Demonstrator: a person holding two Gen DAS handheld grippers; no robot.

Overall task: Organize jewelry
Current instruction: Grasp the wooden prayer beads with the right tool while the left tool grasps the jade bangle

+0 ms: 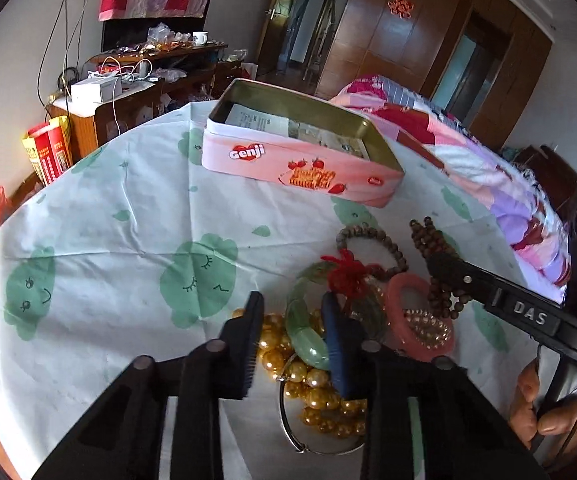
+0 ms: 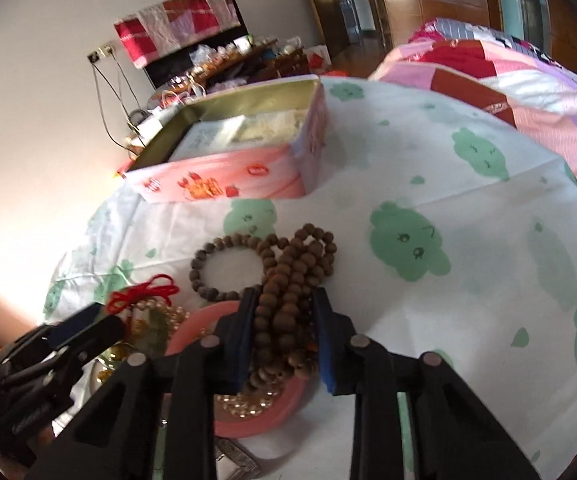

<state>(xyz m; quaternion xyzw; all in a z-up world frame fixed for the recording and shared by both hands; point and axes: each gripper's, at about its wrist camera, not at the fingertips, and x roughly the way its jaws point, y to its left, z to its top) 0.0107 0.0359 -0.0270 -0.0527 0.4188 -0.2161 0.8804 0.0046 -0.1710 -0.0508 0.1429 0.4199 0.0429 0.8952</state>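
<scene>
Both claws are working in the jewelry pile on the counter point(image 1: 108, 208), which is wearing a white cloth printed with green cloud faces. Left claw point(image 1: 292, 336) is pointing down with its jaws drawn in around the green jade bangle point(image 1: 308, 344); the right pad is lying against the bangle, while the left pad is standing just clear of it, so no firm pinch is showing. Gold bead strand point(image 1: 320, 396) is lying directly beneath this claw, and a red knotted cord point(image 1: 346, 276) is sitting just ahead of it. Right claw point(image 2: 284, 340) is clamping on the brown wooden bead necklace point(image 2: 288, 292) (bunched thick between both pads), over a pink bangle point(image 2: 256, 420). A smaller bead bracelet point(image 2: 224, 268) is lying just ahead-left of that claw. Well beyond both claws, the open pink tin point(image 1: 300, 168) is sitting with papers inside.
</scene>
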